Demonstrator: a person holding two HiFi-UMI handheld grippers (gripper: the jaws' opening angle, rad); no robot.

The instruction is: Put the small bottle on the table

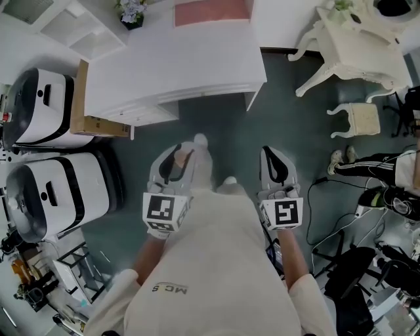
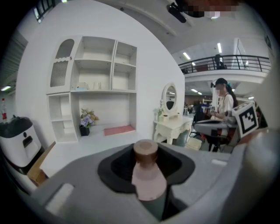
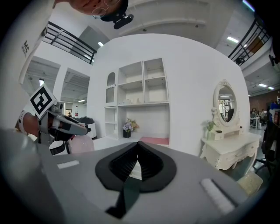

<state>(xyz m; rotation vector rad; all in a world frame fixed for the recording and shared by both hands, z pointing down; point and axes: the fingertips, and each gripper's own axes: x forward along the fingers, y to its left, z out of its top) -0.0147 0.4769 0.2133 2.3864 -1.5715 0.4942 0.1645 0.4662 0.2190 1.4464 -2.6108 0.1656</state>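
Observation:
The small bottle (image 2: 148, 180), pale pink with a brown cap, sits between the jaws of my left gripper (image 2: 146, 162), cap pointing forward; the jaws are shut on it. From above, only a brown bit of the bottle (image 1: 183, 157) shows inside the left gripper (image 1: 173, 164). In the right gripper view its pink body (image 3: 81, 143) shows under the left gripper (image 3: 61, 124). My right gripper (image 1: 275, 165) (image 3: 138, 162) is shut with nothing in it. Both are held over the floor, short of the white table (image 1: 177, 65) (image 2: 74, 151).
Two white-and-black appliances (image 1: 46, 105) (image 1: 52, 190) and a cardboard box (image 1: 88, 115) stand left of the table. A flower pot (image 1: 131, 13) and pink mat (image 1: 211, 12) lie at its back. A dressing table (image 1: 361, 39), stool (image 1: 361, 118) and cables (image 1: 341, 216) are at right.

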